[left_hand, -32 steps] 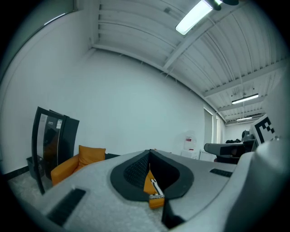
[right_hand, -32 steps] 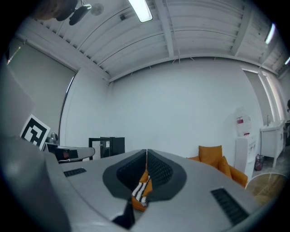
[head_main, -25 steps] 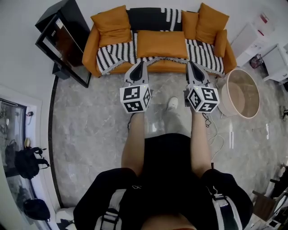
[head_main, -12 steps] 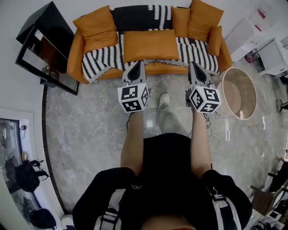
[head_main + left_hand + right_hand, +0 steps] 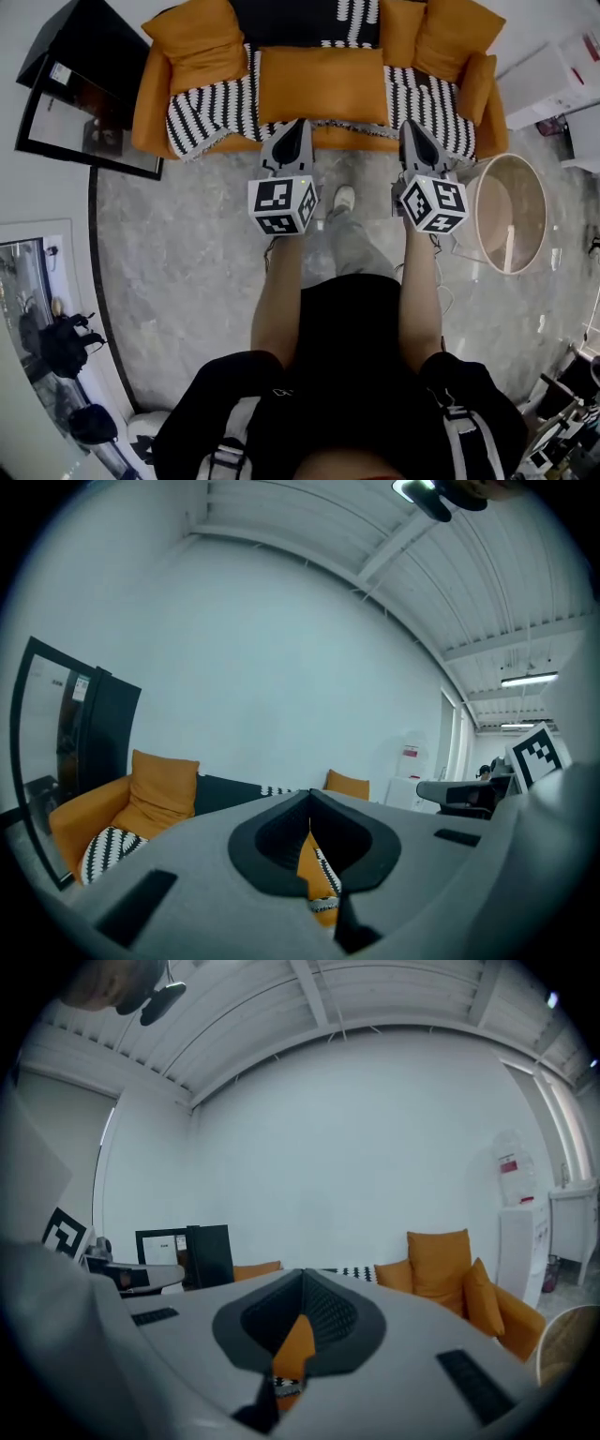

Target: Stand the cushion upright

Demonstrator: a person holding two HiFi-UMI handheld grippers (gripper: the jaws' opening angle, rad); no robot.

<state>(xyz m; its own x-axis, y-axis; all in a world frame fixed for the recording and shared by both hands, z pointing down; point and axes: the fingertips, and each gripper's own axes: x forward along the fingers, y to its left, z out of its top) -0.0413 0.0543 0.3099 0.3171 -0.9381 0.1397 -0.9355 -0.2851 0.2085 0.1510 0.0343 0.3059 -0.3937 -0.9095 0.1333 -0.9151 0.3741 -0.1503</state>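
Observation:
A large orange cushion [image 5: 321, 84] lies flat on the seat of the orange sofa [image 5: 150, 103], over a black-and-white striped throw [image 5: 211, 112]. My left gripper [image 5: 299, 124] is shut and empty, its tip at the sofa's front edge just below the cushion's left part. To the right, my right gripper [image 5: 409, 126] is also shut and empty, near the cushion's right corner. Through the closed jaws, the left gripper view shows a sliver of the orange cushion [image 5: 307, 862], and the right gripper view shows the cushion [image 5: 297, 1346] too.
Upright orange cushions lean at the sofa's left [image 5: 192, 42] and right [image 5: 448, 37] ends. A round basket-like table [image 5: 506, 211] stands to the right on the grey floor. A dark framed panel [image 5: 80, 103] leans at the left. The person's foot [image 5: 343, 200] is between the grippers.
Both grippers have moved forward toward the sofa together; their tips now reach its front edge. The jaws stayed shut.

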